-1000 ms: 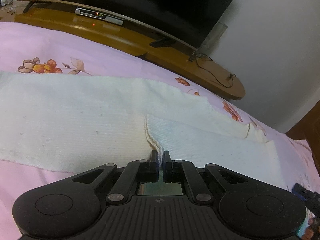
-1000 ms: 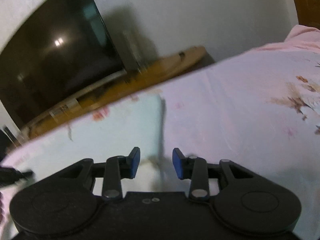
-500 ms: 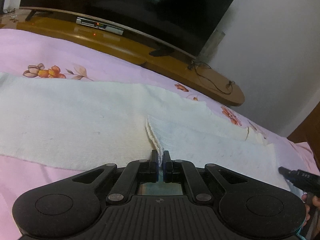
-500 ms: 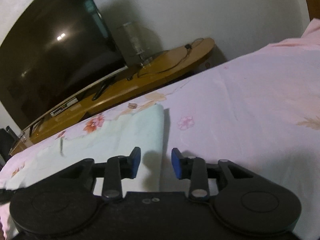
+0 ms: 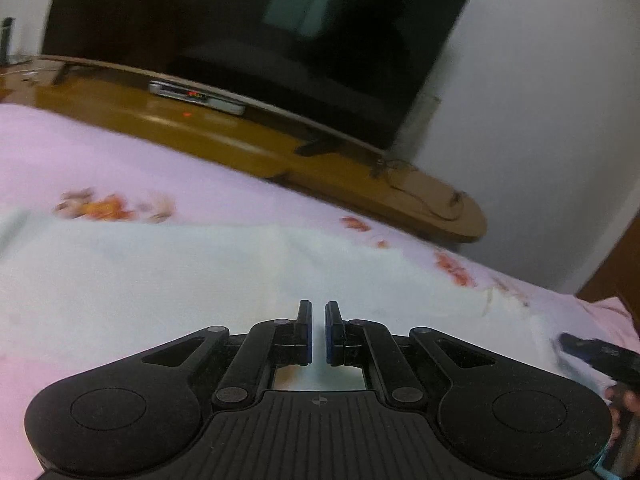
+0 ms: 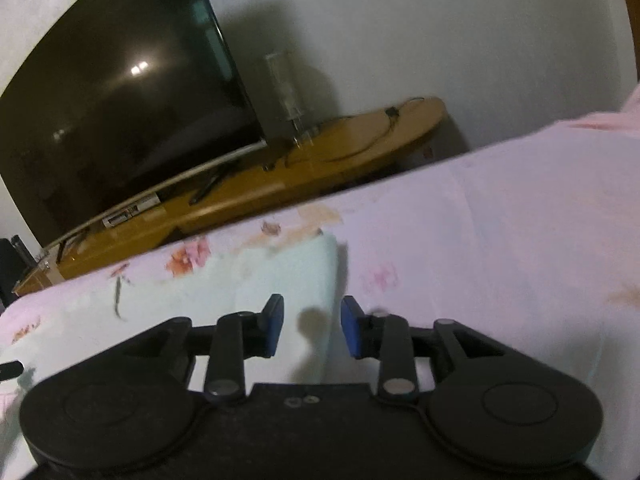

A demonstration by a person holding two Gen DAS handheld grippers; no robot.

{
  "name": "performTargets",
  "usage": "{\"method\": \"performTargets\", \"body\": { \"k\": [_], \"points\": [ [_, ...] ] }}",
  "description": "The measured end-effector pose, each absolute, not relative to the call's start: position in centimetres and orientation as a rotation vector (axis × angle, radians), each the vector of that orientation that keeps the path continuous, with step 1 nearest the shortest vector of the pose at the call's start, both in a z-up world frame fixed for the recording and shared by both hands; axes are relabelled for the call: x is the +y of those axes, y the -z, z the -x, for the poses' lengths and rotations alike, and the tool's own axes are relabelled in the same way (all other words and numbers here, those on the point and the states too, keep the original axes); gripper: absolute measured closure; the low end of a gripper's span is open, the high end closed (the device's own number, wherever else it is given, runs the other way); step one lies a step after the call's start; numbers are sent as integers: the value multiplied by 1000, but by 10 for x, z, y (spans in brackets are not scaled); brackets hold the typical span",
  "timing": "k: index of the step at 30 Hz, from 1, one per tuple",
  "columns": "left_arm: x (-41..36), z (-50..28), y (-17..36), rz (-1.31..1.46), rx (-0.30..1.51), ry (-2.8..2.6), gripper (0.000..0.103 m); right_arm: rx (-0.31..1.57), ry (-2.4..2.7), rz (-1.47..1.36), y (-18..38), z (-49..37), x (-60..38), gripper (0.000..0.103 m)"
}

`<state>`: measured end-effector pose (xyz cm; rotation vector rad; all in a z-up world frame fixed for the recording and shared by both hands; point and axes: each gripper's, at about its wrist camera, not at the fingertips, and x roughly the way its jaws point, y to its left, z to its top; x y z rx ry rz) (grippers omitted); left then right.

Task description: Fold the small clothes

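A white knitted cloth [image 5: 160, 280] lies spread across the pink floral bedsheet [image 5: 120, 160]. My left gripper [image 5: 319, 332] sits low over the cloth's near edge, its jaws nearly together on white fabric. The picture is blurred there. In the right wrist view the cloth's right end [image 6: 260, 276] runs under my right gripper [image 6: 312, 326]. Its jaws are opening, the cloth's edge lies below the gap, and the blue pads [image 6: 274, 324] do not press on it. The right gripper's dark tip [image 5: 592, 354] also shows at the left view's right edge.
Beyond the bed's far edge a long wooden TV stand [image 5: 224, 140] carries a large dark television [image 5: 260, 32] and a set-top box [image 5: 196, 98]. A white wall [image 5: 540, 100] is behind. Bare pink sheet [image 6: 500, 240] stretches right of the cloth.
The left view has tilted up and blurred, and the raised fold at its jaws no longer shows. The right gripper slid along the bed until the cloth's right edge lay between its fingers.
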<state>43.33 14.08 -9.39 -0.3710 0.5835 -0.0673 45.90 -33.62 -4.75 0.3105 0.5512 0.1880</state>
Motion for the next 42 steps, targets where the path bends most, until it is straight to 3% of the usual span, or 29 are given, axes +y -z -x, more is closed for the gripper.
{"method": "performTargets", "body": {
  "k": [5, 7, 9, 12, 18, 20, 21, 22, 26, 28, 29, 34, 42],
  "points": [
    [116, -468, 119, 272, 703, 40, 100, 566, -210, -151, 51, -486, -311, 87],
    [120, -464, 122, 299, 673, 46, 100, 613, -161, -116, 60, -498, -311, 89],
    [119, -457, 113, 302, 672, 23, 99, 620, -156, -130, 58, -497, -314, 89],
    [109, -442, 106, 224, 635, 10, 98, 565, -188, -118, 44, -477, -309, 78],
    [105, -433, 103, 191, 678, -5, 91, 607, -180, -22, 60, -446, -295, 81],
    [117, -413, 94, 239, 634, -47, 56, 611, -183, -72, 45, -434, -297, 80],
    [129, -394, 89, 264, 591, -89, 18, 577, -201, -106, 34, -422, -300, 79],
    [142, -376, 87, 283, 546, -117, 13, 553, -208, -120, 28, -411, -303, 76],
    [227, -317, 89, 473, 491, -269, 19, 547, -211, -162, 22, -361, -325, 75],
    [273, -296, 95, 605, 487, -371, 39, 568, -184, -174, 28, -337, -339, 75],
    [297, -284, 100, 690, 471, -413, 42, 578, -166, -197, 30, -327, -347, 74],
    [367, -255, 121, 958, 381, -515, 43, 615, -95, -314, 39, -298, -372, 75],
    [398, -265, 125, 1051, 325, -527, 43, 626, -101, -335, 34, -294, -364, 74]
  ]
}}
